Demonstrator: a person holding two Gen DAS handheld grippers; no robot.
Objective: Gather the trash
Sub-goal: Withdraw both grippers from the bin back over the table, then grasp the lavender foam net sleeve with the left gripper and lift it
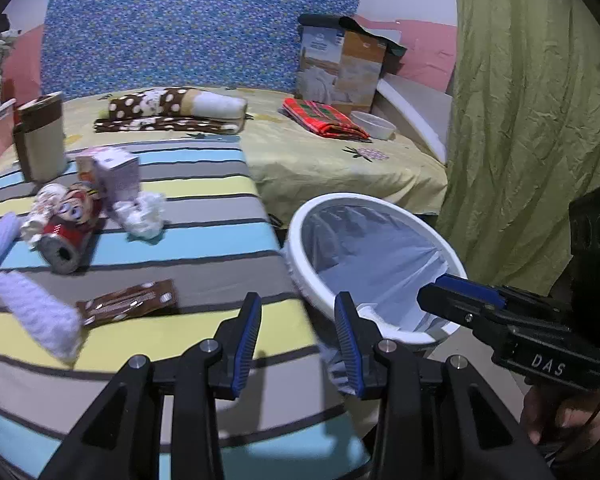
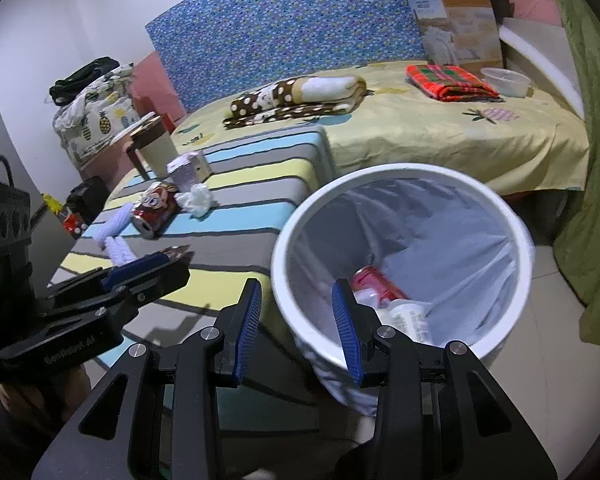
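Only the right wrist view looked down into the white bin (image 2: 404, 248): at its bottom lay a red can (image 2: 374, 282) and a pale bottle (image 2: 414, 316), just beyond the right gripper (image 2: 296, 328), whose blue pads stood spread with nothing between them, the right pad over the bin's near rim. The left wrist view caught only the bin's liner (image 1: 372, 248), not its contents, but showed the remaining trash closer. The left gripper (image 1: 298, 344) also stood spread and empty above the striped cover (image 1: 204, 216). Ahead and to its left lay a brown wrapper (image 1: 130, 300), flat, its long axis running left to right. Farther off to the left lay a printed red can (image 1: 66, 232) on its side, its open end pointing toward the gripper, with crumpled white tissue (image 1: 144, 216) just right of it and a small pale box (image 1: 114, 174) behind, tilted.
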